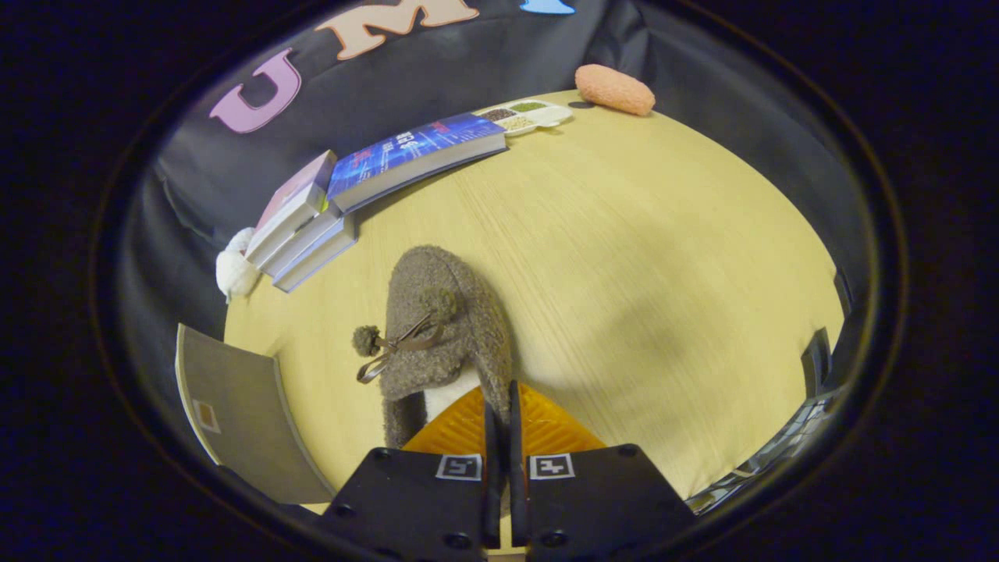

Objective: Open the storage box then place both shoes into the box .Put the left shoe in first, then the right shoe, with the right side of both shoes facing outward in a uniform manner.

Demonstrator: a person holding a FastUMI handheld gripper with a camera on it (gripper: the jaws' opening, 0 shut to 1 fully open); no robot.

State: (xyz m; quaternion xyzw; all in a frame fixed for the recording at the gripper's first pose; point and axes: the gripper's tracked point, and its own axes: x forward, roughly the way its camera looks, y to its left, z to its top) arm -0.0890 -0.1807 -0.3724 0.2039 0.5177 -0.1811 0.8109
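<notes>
Gripping: gripper (500, 414) has its two fingers drawn nearly together, pinching the right rim of the shoe's collar between them.
Shoe: grey-brown fuzzy shoe (445, 328) lies on the table just ahead of the fingers, toe pointing away toward the books, heel end at the fingers.
Shoe detail: brown lace (398, 347) tied in a bow on the upper, with a pom-pom (364, 339) hanging off its left side and a second one (439, 303) on top; pale lining (449, 393) shows at the opening.
Table: light wooden table (624, 257), wood grain visible, a soft shadow to the right of the shoe.
Books: stack of books (300, 226) beyond the shoe to the left, with a blue book (414, 156) leaning on the stack and reaching toward the far edge.
Far edge: white divided tray (527, 115) holding grains, just beyond the blue book; orange sponge (614, 89) near it to the right.
Left side: white fluffy item (234, 271) touching the book stack; grey flat panel (242, 414) near the left of the fingers, whether it belongs to the storage box I cannot tell.
</notes>
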